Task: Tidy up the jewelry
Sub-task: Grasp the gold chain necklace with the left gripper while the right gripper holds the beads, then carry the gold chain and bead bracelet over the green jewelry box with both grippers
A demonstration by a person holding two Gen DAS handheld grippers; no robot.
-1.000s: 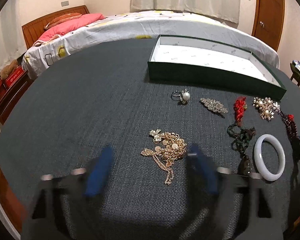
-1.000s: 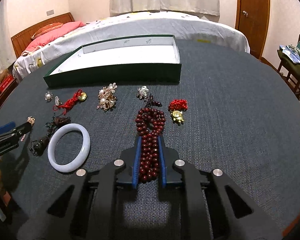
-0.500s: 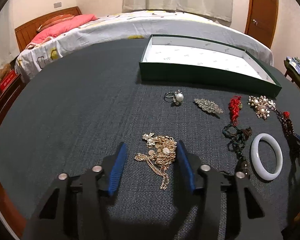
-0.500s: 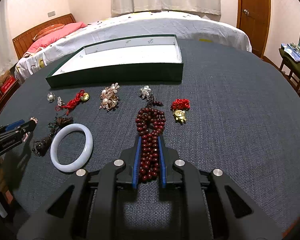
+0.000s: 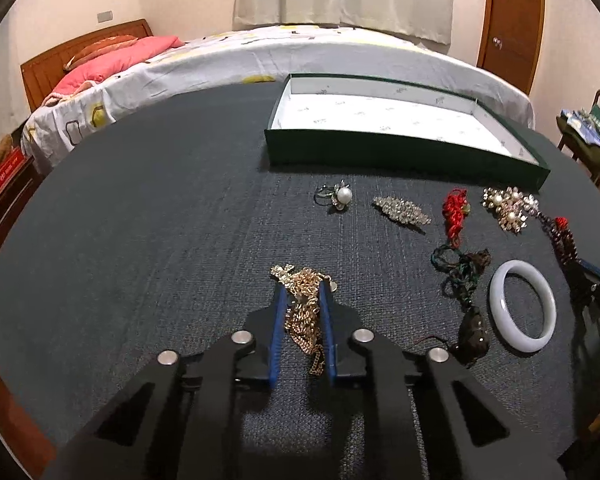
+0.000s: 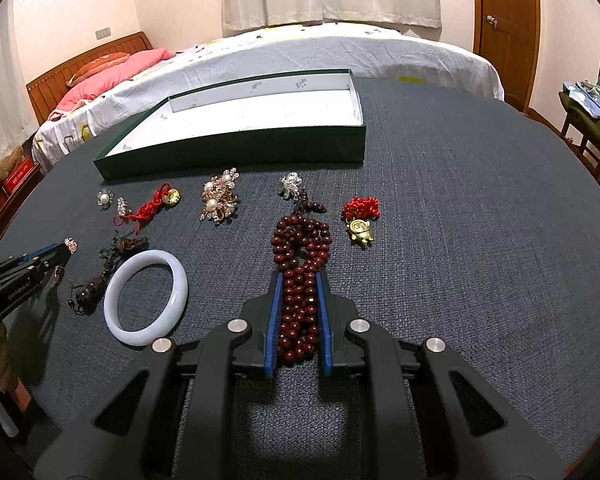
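Two handheld grippers work a dark round table (image 6: 480,220) strewn with jewelry. At lower centre of the left wrist view, the left gripper (image 5: 302,300) has just been closing its jaws and now pinches a gold chain necklace (image 5: 305,308) between its blue pads, the chain's far end bunched on the cloth just beyond the fingertips. At lower centre of the right wrist view, the right gripper (image 6: 299,280) is clamped on a dark red bead strand (image 6: 300,272), whose loops spread on the table ahead of it. A shallow green box (image 6: 236,152) with a white lining sits open at the far side of the table — nothing visible inside it. Between the box and the grippers lie a white bangle (image 6: 146,298), a pearl ring (image 5: 336,197), a crystal brooch (image 5: 400,211), a pearl-and-gold cluster (image 6: 219,196), a red knotted cord (image 6: 150,208) and a gold charm on red thread (image 6: 360,220). A bed (image 6: 300,52) stands behind.
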